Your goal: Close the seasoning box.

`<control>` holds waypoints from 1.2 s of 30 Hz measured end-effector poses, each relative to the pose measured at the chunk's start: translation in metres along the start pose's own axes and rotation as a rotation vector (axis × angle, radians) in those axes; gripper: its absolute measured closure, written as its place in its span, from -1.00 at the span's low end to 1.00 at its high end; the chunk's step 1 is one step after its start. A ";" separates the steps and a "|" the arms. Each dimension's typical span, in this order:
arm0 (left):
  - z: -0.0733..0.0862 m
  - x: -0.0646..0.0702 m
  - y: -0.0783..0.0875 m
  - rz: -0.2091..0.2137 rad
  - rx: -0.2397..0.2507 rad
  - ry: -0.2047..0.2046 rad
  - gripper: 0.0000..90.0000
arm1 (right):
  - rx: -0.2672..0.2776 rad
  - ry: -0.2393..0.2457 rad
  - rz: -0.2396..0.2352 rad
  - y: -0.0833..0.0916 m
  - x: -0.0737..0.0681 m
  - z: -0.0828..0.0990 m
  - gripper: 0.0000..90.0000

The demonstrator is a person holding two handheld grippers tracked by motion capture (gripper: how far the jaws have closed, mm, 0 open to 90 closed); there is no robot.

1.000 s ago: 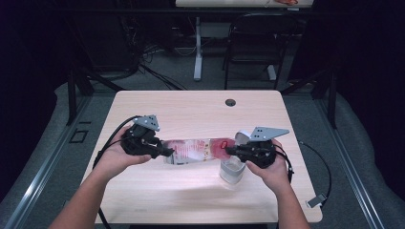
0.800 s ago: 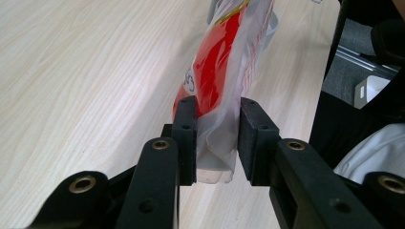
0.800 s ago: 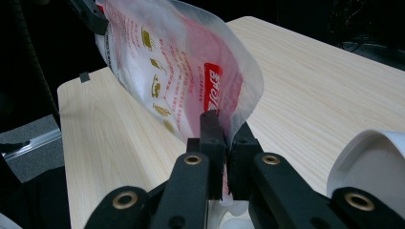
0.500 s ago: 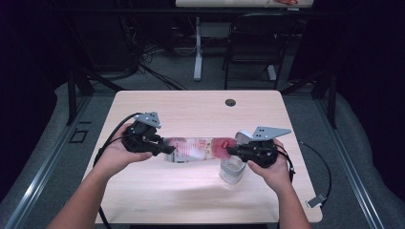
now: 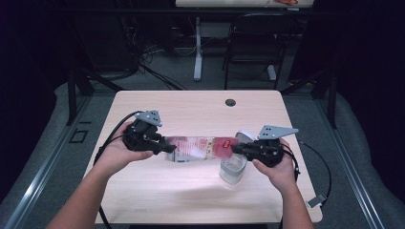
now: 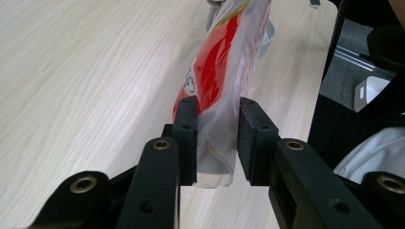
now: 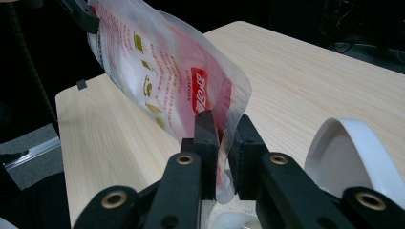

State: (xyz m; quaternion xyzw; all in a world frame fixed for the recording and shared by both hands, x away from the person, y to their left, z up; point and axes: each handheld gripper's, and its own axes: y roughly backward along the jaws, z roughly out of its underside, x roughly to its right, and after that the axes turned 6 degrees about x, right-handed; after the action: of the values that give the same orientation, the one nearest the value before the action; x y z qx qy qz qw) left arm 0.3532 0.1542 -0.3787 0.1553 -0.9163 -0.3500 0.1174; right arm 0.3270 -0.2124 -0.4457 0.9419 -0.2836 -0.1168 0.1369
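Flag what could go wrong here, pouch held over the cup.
1. The left tool pinches only the thin end of the pouch; the slack film could slip out and drop.
2. The right tool, whose jaws have just been closing, holds the pouch's other end above the cup. If that end drifts sideways, the contents may land on the table.
3. The light cup sits right under the right hand; a nudge could tip it.

Left gripper (image 5: 162,145) clamped; right gripper (image 5: 235,149) clamped, jaws just closing.
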 end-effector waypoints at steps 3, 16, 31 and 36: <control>-0.001 0.000 0.000 -0.004 0.006 0.006 0.60 | -0.004 0.001 0.004 0.000 0.000 0.000 0.92; -0.005 -0.001 0.001 0.004 0.022 0.011 0.61 | -0.002 -0.007 0.006 0.001 0.003 0.002 1.00; -0.012 0.000 0.002 -0.021 0.025 0.000 0.60 | 0.001 -0.023 0.002 0.002 0.007 0.005 1.00; -0.014 -0.002 0.001 0.002 0.040 0.008 0.61 | 0.002 -0.028 0.007 0.003 0.007 0.005 1.00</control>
State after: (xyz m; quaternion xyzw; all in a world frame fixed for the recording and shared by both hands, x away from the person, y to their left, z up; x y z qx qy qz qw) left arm 0.3592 0.1476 -0.3682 0.1581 -0.9227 -0.3310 0.1183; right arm 0.3301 -0.2198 -0.4507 0.9393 -0.2889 -0.1290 0.1324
